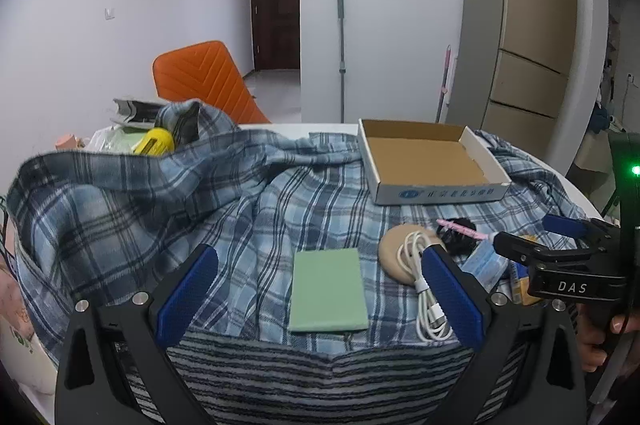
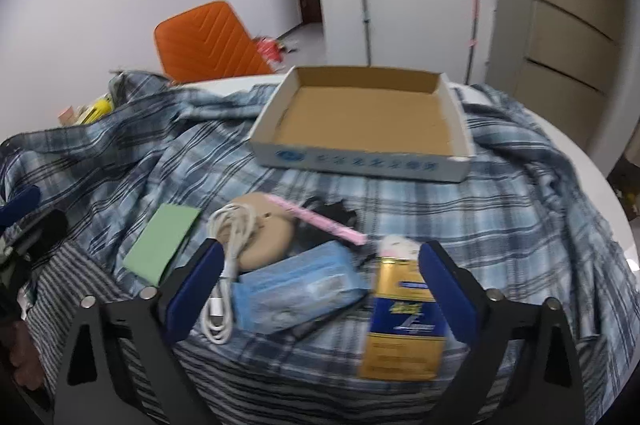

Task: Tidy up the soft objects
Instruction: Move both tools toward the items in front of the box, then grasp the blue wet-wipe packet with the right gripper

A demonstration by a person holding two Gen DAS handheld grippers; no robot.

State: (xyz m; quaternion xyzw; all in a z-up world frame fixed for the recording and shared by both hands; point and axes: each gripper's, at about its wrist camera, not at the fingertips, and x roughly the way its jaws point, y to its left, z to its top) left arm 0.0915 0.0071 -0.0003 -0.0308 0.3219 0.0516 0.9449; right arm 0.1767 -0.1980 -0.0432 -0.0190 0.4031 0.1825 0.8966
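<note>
In front of the cardboard box (image 2: 362, 129) on the plaid blanket (image 1: 160, 209) lie a green pad (image 1: 329, 291), a beige round cushion (image 2: 266, 239) under a white cable (image 2: 230, 249), and a blue mask pack (image 2: 298, 287). Only the right wrist view shows the gold carton (image 2: 404, 321); only the left shows "DAS" on the right gripper (image 1: 532, 237). Both the left gripper (image 1: 320, 295) and the right are spread wide, holding nothing.

Green pad (image 1: 328, 291) between parted fingers (image 1: 450, 295)
</note>
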